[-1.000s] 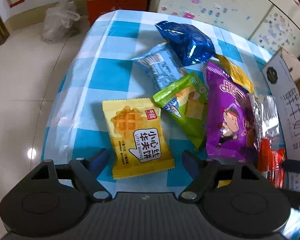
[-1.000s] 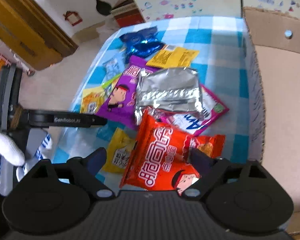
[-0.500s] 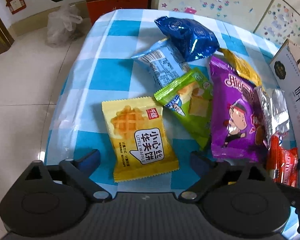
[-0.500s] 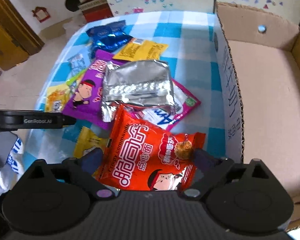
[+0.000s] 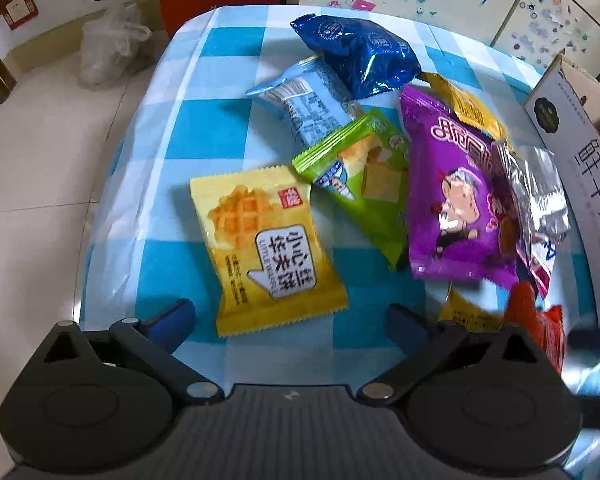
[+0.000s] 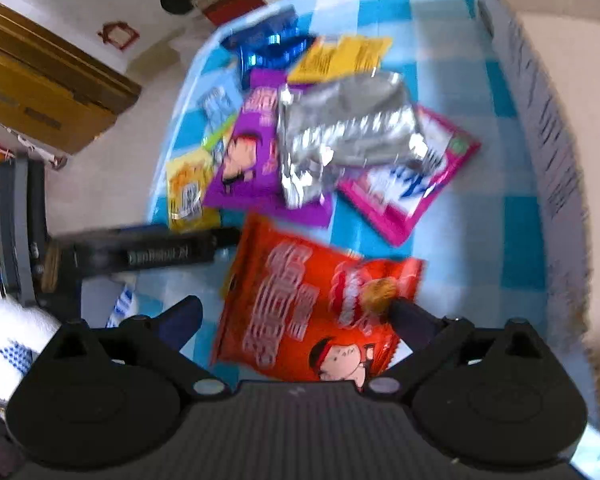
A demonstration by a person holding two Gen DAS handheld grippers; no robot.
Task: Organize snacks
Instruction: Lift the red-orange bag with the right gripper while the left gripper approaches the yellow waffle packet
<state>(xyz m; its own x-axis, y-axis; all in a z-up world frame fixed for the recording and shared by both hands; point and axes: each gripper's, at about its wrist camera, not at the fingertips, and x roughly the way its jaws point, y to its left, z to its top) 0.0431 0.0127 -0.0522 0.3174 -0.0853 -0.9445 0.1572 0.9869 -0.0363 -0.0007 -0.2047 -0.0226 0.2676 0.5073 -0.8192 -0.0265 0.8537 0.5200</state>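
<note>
Several snack packets lie on a blue-checked table (image 5: 228,132). My left gripper (image 5: 290,318) is open, its fingers on either side of the near end of a yellow waffle packet (image 5: 266,248). Beyond lie a green packet (image 5: 364,180), a purple packet (image 5: 452,200), a light blue packet (image 5: 308,104) and a dark blue bag (image 5: 356,54). My right gripper (image 6: 300,316) is open around an orange-red packet (image 6: 312,312), apparently not clamping it. A silver foil bag (image 6: 344,132) lies over a pink packet (image 6: 416,184).
An open cardboard box (image 6: 572,160) stands along the table's right side, its printed wall in the left wrist view (image 5: 584,184). The left gripper's body (image 6: 140,254) and a gloved hand (image 6: 8,344) are left of the orange-red packet. The floor lies beyond the table's left edge.
My left gripper has drawn back slightly and its fingers have spread wider around the waffle packet. My right view has swung left and is motion-blurred, with the orange-red packet still between the fingers.
</note>
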